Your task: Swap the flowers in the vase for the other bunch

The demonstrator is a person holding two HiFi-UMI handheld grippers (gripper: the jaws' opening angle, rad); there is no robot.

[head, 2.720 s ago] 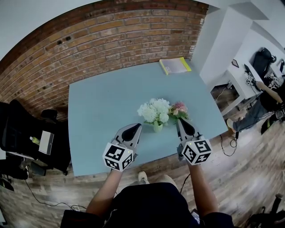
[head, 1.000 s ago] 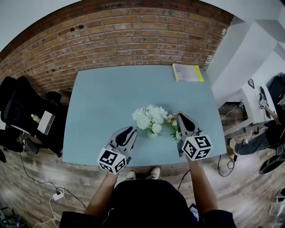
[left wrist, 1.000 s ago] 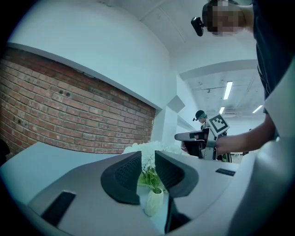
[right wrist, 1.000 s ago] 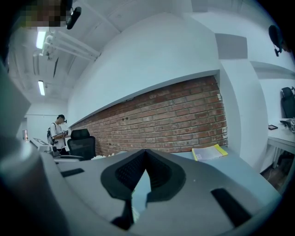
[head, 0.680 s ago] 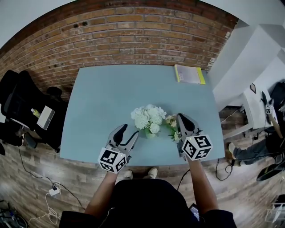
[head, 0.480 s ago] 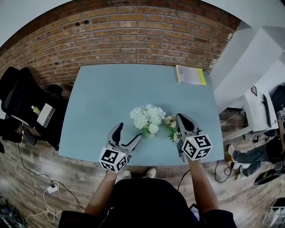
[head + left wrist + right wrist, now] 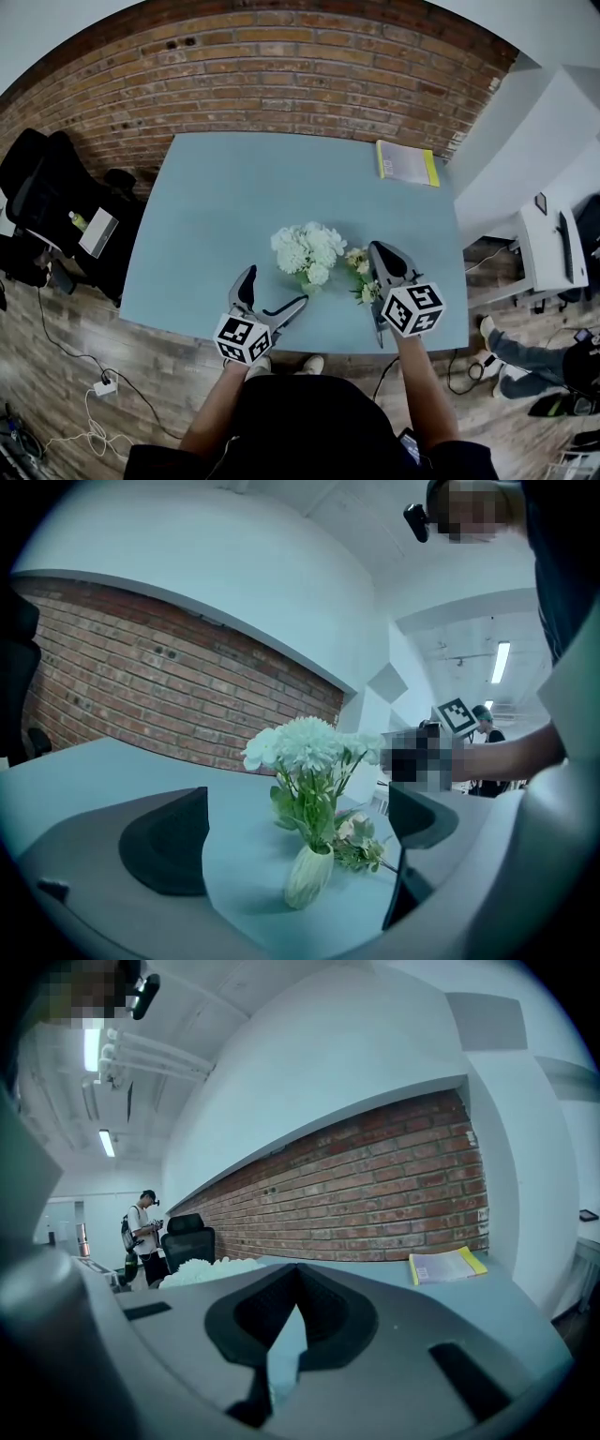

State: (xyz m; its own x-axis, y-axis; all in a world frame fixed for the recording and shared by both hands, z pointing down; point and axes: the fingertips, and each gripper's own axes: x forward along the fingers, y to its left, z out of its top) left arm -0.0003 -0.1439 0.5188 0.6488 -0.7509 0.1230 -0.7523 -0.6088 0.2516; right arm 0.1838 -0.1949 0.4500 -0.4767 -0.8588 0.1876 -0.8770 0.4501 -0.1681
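A small pale green vase holds white flowers near the front of the light blue table. The other bunch, cream and pink with green leaves, lies on the table just right of the vase. My left gripper is near the table's front edge, level with the vase. Its jaws have just been opening and stand wide, with the vase ahead of them and nothing between the pads. In the left gripper view both bunches show past the pads. My right gripper is shut and empty beside the lying bunch.
A yellow-edged book lies at the table's far right corner. A black office chair stands left of the table, a white desk to the right. A brick wall runs behind. A person stands far off.
The left gripper's jaws have opened wide and the gripper has sunk toward the table's front edge. The right gripper stays shut beside the lying bunch.
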